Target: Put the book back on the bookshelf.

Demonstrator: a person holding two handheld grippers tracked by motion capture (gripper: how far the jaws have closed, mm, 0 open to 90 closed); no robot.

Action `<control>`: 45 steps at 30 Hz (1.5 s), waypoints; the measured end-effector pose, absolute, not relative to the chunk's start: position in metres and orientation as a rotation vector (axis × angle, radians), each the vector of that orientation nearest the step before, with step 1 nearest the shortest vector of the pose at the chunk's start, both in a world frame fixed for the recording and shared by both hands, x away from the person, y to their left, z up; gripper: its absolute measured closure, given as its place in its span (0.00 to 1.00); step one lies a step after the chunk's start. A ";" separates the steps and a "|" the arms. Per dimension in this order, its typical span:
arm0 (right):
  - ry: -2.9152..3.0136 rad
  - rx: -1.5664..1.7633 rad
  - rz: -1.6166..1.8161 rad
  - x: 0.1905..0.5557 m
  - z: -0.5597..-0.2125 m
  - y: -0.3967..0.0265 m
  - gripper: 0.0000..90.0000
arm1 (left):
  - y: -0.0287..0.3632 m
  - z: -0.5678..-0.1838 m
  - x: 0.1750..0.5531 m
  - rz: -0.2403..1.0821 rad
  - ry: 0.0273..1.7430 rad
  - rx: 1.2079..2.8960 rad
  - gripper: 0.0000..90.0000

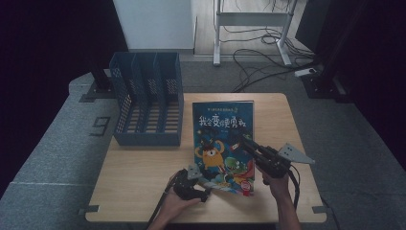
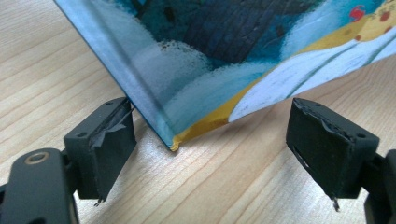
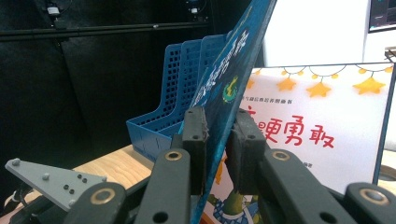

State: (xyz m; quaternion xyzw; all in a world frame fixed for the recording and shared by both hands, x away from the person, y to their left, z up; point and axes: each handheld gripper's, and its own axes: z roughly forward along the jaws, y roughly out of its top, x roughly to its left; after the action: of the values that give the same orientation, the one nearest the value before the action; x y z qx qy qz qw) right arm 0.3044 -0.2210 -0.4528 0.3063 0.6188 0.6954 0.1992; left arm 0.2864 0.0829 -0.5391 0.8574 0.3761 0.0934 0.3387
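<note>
One picture book, cover lifted, not yet filed.
The right gripper point(image 3: 217, 140) pinches the book's point(image 1: 221, 139) front cover; the left gripper point(image 2: 210, 135), jaws spread, brackets its corner. The blue file rack point(image 1: 146, 103) stands empty at ten o'clock.

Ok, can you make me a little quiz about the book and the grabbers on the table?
1. True or false: the right gripper is shut on the lifted cover of the picture book.
2. How many slots does the blue file rack have? A: two. B: three. C: five.
3. Fill in the missing word: the left gripper has its jaws ___, one on each side of the book's bottom corner.

Key: 1 true; 2 B; 3 open.
</note>
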 end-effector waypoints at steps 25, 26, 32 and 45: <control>1.745 0.793 1.981 0.297 -0.444 -0.211 0.87 | 0.084 -0.541 0.295 0.240 1.013 2.229 0.16; 1.748 0.786 1.980 0.297 -0.444 -0.211 0.87 | 0.084 -0.541 0.296 0.240 1.015 2.229 0.16; 1.746 0.803 1.979 0.299 -0.446 -0.213 0.87 | 0.087 -0.541 0.298 0.235 1.031 2.217 0.16; 1.743 0.807 1.966 0.299 -0.448 -0.216 0.88 | 0.089 -0.540 0.295 0.225 0.998 2.227 0.18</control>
State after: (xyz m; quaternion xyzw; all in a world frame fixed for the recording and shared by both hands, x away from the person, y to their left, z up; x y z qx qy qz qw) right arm 0.2993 -0.2156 -0.4478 0.2880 0.6219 0.7015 0.1953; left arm 0.2946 0.0894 -0.5402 0.8550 0.3831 0.0866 0.3387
